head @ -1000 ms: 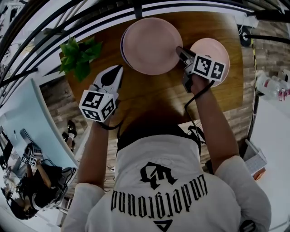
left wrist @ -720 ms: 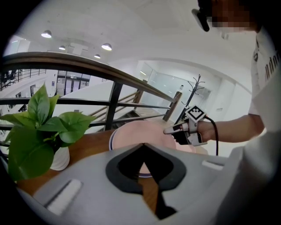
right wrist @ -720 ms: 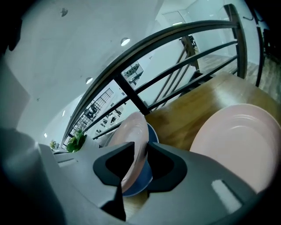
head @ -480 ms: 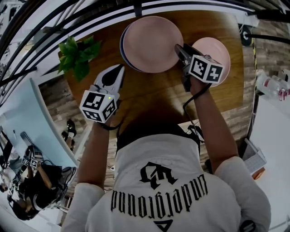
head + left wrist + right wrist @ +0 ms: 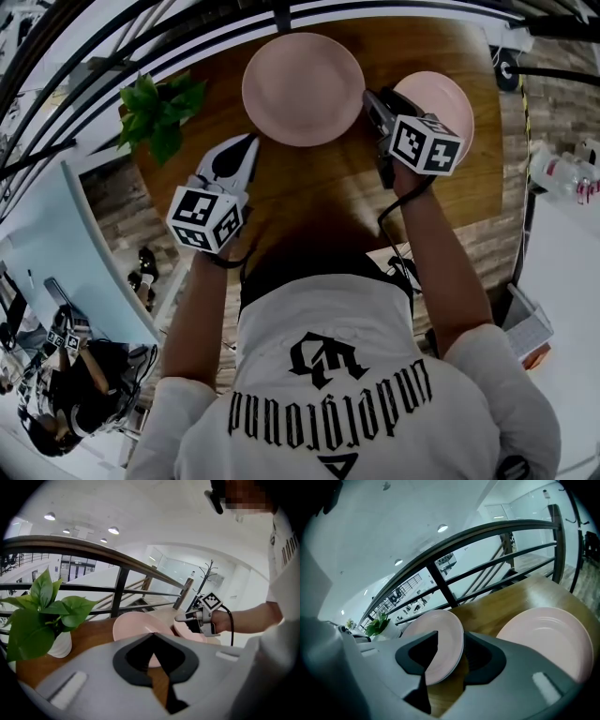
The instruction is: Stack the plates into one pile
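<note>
Right gripper jaws just spread astride half-hidden plate; left gripper closed, empty

Two round, pale pink plates with shallow raised rims lie right way up on the wooden worktop. The larger plate sits flat by the middle of the far edge. The smaller plate lies flat towards the far right corner, near the larger plate but apart from it, with a strip of bare wood between them. Its near side is partly hidden.
</note>
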### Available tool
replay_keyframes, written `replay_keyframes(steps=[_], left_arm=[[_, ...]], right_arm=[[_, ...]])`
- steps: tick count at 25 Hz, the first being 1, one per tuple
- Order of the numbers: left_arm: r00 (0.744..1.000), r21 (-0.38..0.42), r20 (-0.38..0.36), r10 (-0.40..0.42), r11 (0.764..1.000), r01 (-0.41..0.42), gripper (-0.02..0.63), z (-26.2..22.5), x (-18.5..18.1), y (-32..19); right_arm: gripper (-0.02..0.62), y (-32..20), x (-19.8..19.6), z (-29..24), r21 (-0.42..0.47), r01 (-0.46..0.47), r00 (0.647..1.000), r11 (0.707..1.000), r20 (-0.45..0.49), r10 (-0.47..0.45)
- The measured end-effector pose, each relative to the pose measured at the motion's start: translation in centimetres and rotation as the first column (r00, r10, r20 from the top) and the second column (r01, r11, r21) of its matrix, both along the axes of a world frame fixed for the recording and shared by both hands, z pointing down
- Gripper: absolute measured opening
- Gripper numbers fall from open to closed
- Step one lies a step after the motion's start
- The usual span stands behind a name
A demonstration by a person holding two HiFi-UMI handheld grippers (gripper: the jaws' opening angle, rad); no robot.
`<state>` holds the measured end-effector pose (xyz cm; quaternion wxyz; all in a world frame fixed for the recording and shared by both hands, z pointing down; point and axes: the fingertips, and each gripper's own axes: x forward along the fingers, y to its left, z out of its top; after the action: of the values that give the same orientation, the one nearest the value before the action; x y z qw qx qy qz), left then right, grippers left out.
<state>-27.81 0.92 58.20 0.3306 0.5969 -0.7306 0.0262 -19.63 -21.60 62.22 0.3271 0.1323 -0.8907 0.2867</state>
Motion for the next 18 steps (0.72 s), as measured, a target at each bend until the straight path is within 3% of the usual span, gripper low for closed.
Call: replay_keyframes(steps=[8,18], left_arm=[[1.0,0.015,0.027,0.0,1.0,0.0,0.046,-1.7,0.8,0.5],[0.997,0.053,0.063,-0.047,0.998,0.044,0.046,-5.5,3.3,3.3]], right_arm=[[0.147,2.2,0.8,-1.6,0.006,0.038,0.999,0.999,0.021,-0.038],[0.144,8.1,3.2,-5.7,0.073,0.161,0.984,0.984,0.061,-0.166]])
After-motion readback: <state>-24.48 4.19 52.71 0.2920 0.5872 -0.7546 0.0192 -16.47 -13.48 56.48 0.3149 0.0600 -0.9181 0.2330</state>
